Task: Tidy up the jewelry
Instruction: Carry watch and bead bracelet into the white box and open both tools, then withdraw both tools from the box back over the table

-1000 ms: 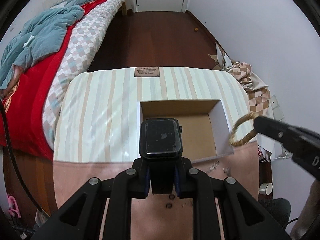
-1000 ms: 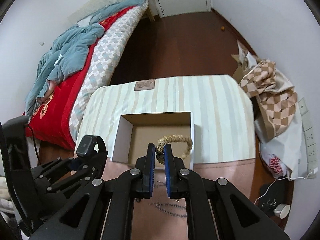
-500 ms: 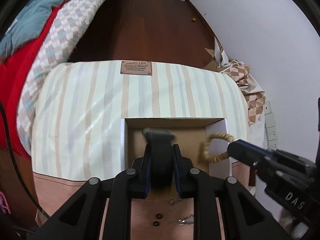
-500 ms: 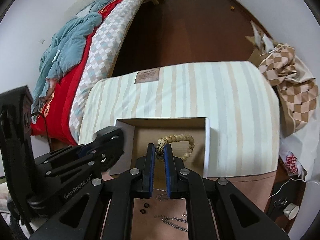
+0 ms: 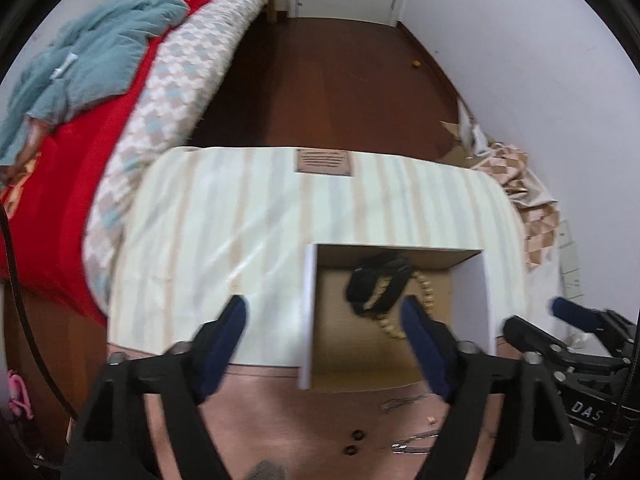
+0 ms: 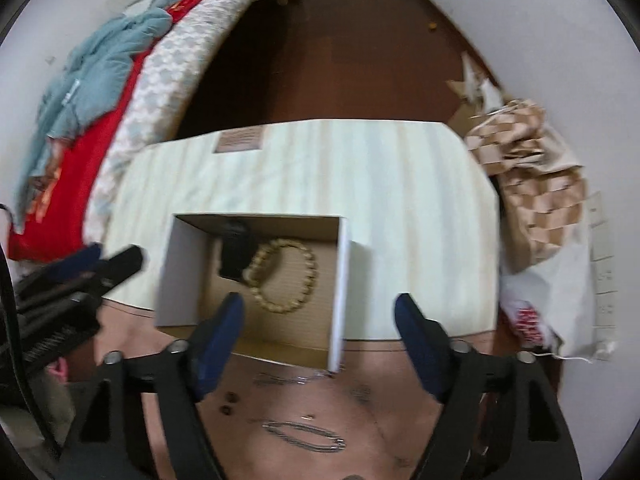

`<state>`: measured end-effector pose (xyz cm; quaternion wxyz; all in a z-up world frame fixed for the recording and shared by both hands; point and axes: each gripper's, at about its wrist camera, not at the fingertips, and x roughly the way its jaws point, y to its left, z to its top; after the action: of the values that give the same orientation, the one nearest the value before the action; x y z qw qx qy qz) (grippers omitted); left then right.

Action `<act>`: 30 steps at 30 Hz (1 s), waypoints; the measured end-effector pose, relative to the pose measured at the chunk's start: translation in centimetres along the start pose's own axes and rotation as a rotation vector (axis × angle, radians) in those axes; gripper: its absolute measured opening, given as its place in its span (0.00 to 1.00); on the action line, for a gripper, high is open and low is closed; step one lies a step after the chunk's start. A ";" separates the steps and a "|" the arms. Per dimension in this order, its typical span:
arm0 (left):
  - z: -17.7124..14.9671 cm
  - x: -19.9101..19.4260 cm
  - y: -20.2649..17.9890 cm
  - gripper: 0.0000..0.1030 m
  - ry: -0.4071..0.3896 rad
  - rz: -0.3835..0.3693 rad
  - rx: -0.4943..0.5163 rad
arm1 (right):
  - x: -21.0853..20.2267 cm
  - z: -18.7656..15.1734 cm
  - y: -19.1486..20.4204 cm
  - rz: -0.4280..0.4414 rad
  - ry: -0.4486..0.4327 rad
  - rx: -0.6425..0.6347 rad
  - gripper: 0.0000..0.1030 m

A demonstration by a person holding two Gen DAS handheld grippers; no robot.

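An open cardboard box (image 5: 307, 312) (image 6: 340, 280) stands on the striped table cover. A black smartwatch (image 5: 376, 284) (image 6: 236, 252) and a beige bead bracelet (image 5: 424, 300) (image 6: 288, 276) lie loose on the box floor, side by side and touching. My left gripper (image 5: 324, 316) hovers over the box's left wall, jaws opening wide, nothing held between them. My right gripper (image 6: 318, 312) hangs above the box's near right part, jaws opening wide and holding nothing. Each gripper shows at the edge of the other's view.
Silver chains (image 6: 304, 434) (image 5: 412, 440) and two small dark rings (image 6: 228, 402) (image 5: 354, 442) lie on the pinkish mat in front of the box. A bed with red and teal covers (image 5: 92, 92) runs along the left. Checkered bags (image 6: 532, 184) sit at the right wall.
Both grippers went from shut to wide open. The watch left the left gripper and the bracelet left the right one; both now lie in the box.
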<state>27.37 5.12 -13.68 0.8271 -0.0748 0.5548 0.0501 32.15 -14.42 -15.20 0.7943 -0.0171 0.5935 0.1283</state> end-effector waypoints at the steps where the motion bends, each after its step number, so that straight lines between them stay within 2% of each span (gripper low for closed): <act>1: -0.3 -0.1 0.2 0.93 -0.003 0.015 -0.004 | 0.1 -0.5 0.0 -0.022 -0.003 0.001 0.89; 2: -0.7 -0.1 0.3 0.97 -0.005 0.032 -0.006 | 0.1 -0.9 -0.1 -0.037 -0.007 0.002 0.90; 4: -1.5 0.0 0.6 0.99 0.000 0.066 0.001 | 0.4 -1.7 0.0 -0.071 -0.008 0.003 0.91; 7: -2.7 0.1 1.0 0.99 0.003 0.094 0.001 | 1.0 -2.9 0.3 -0.107 -0.010 -0.008 0.91; 10: -3.6 -0.5 1.2 0.99 -0.018 0.115 0.004 | 0.8 -3.9 0.9 -0.113 -0.023 -0.011 0.97; 13: -4.2 -1.3 1.1 0.99 -0.036 0.136 0.007 | 0.3 -4.6 1.6 -0.125 -0.042 -0.018 0.97; 24: -6.5 -6.3 0.8 0.99 -0.135 0.188 0.011 | -4.5 -6.9 2.7 -0.119 -0.126 -0.012 0.97; 30: -7.9 -9.3 0.6 0.99 -0.184 0.187 0.008 | -8.1 -8.8 3.2 -0.121 -0.191 -0.011 0.97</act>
<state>16.59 4.31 -8.04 0.8664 -0.0147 0.4815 0.1314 21.06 -14.35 -9.76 0.8535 -0.0450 0.5123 0.0842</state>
